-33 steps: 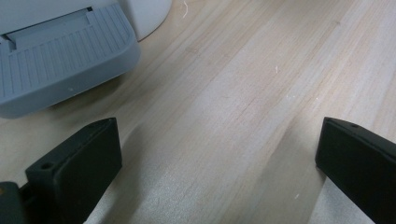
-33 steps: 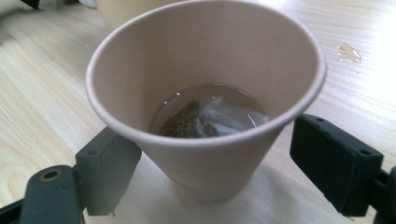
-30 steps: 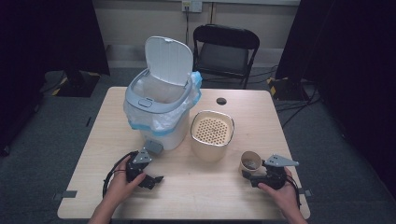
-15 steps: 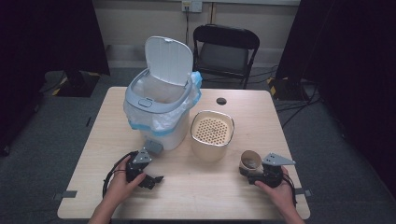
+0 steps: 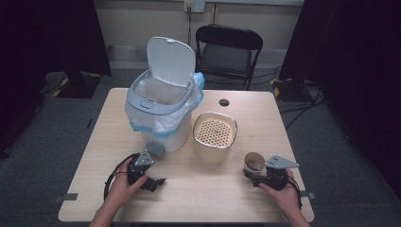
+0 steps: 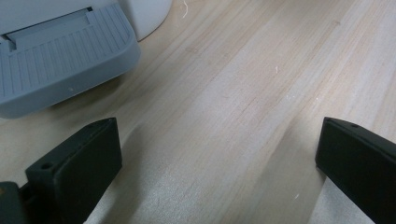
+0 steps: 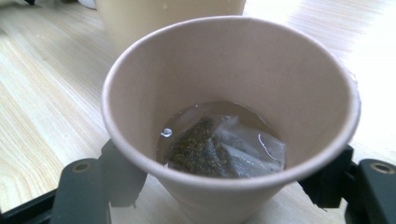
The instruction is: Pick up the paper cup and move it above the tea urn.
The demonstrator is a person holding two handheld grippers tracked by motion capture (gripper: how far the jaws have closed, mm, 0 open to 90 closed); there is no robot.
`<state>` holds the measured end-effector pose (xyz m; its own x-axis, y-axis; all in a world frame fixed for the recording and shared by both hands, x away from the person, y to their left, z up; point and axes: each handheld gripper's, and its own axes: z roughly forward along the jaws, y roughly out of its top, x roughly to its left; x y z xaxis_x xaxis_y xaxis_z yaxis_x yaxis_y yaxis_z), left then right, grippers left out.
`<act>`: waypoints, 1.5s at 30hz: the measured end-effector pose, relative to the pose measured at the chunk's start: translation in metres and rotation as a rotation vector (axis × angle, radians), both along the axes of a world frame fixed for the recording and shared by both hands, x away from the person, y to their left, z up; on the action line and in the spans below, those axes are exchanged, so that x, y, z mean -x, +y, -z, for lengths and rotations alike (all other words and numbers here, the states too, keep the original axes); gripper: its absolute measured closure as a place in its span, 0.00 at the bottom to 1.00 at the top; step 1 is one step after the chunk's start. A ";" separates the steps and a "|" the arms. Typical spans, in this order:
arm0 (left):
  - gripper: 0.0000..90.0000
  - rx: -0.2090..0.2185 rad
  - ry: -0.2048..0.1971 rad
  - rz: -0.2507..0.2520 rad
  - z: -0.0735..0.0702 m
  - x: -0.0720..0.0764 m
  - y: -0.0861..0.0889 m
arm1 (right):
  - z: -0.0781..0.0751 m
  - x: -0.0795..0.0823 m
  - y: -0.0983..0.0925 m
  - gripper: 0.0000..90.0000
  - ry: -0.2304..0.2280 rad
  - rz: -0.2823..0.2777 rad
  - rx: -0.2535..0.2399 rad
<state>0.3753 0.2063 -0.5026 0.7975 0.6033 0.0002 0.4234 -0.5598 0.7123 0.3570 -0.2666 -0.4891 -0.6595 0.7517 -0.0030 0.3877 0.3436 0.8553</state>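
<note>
Right claw (image 5: 251,172) level, just closed around paper cup (image 7: 233,116); left claw (image 5: 158,181) wide, empty, low over table (image 6: 243,93).

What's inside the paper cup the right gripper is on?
The paper cup holds a wet tea bag lying in a little liquid at the bottom. What lies under the bag is hidden. The right gripper has just closed its jaws around the cup.

The high view is evenly lit from above, the table (image 5: 189,189) bright against dark curtains and floor, the whole slightly soft. In the right gripper view, glare whitens the wood at upper right. The paper cup (image 7: 231,116) rim blurs nearest the lens.
</note>
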 end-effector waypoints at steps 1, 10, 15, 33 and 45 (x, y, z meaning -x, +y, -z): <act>0.00 0.000 0.000 0.000 0.000 0.000 0.000 | -0.001 0.000 0.000 0.31 0.001 -0.002 0.001; 0.00 0.000 0.000 0.000 0.000 0.000 0.000 | -0.010 -0.006 0.000 0.32 -0.019 -0.002 0.027; 0.00 0.000 0.000 0.000 0.000 0.000 0.000 | -0.015 -0.016 0.003 0.33 -0.031 -0.001 0.052; 0.00 0.000 0.000 0.000 0.000 0.000 0.000 | -0.031 -0.061 0.003 0.34 -0.110 -0.019 0.075; 0.00 -0.002 0.001 0.008 0.000 0.000 0.001 | -0.042 -0.089 -0.008 0.34 -0.157 -0.038 0.078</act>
